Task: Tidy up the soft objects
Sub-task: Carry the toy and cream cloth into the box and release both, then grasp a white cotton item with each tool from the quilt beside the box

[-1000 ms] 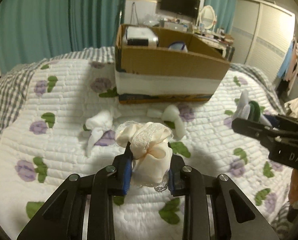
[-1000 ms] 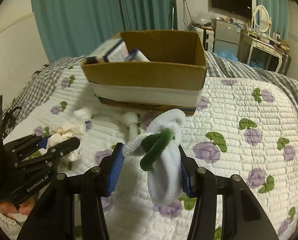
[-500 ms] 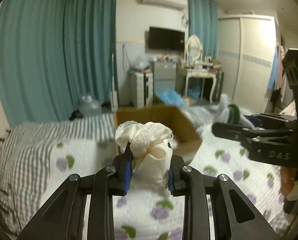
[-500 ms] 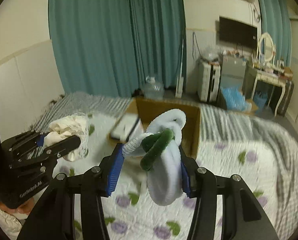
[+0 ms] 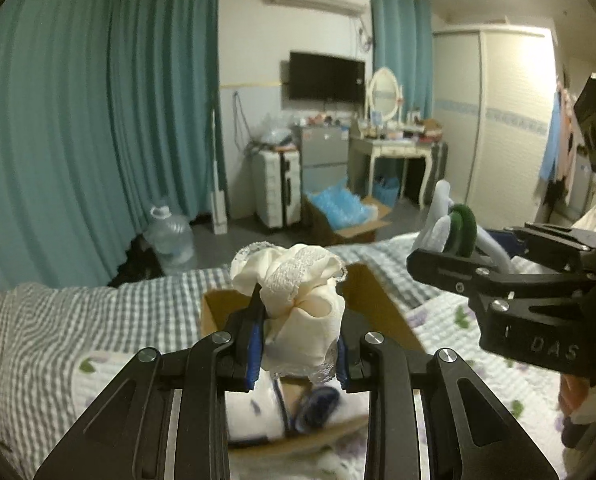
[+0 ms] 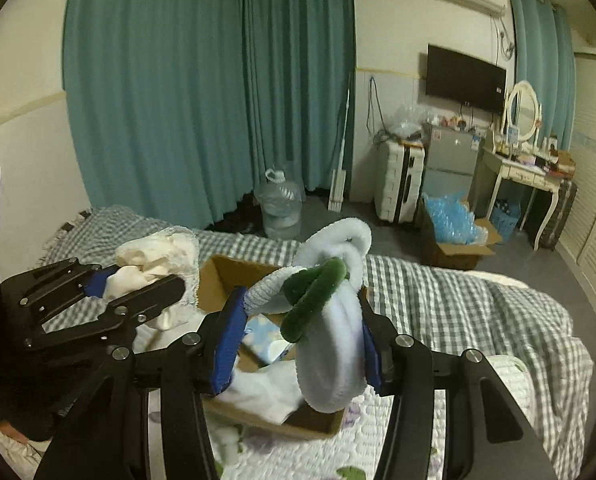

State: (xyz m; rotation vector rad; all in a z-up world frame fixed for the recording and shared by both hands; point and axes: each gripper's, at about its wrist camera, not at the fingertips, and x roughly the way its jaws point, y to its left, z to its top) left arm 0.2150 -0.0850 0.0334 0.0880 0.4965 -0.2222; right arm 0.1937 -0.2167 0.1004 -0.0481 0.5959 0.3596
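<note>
Seen first from the left wrist: a cream lace-trimmed cloth bundle (image 5: 298, 304), long axis upright, crumpled top rising past the fingertips, clamped between the blue pads of the left gripper (image 5: 298, 340) above the open cardboard box (image 5: 374, 300) on the bed (image 5: 58, 320). To the right, at a like height, the right gripper (image 5: 470, 256) pinching white and green plush. Then from the right wrist: a fluffy white loop (image 6: 334, 340) crossed by a dark green plush band (image 6: 314, 300), loop standing on edge, long axis tilted up and leftward, squeezed between the right gripper (image 6: 298, 344) pads over the same box (image 6: 226, 284). Left of it, the left gripper (image 6: 134, 284) clenched on the cream bundle (image 6: 154, 256).
</note>
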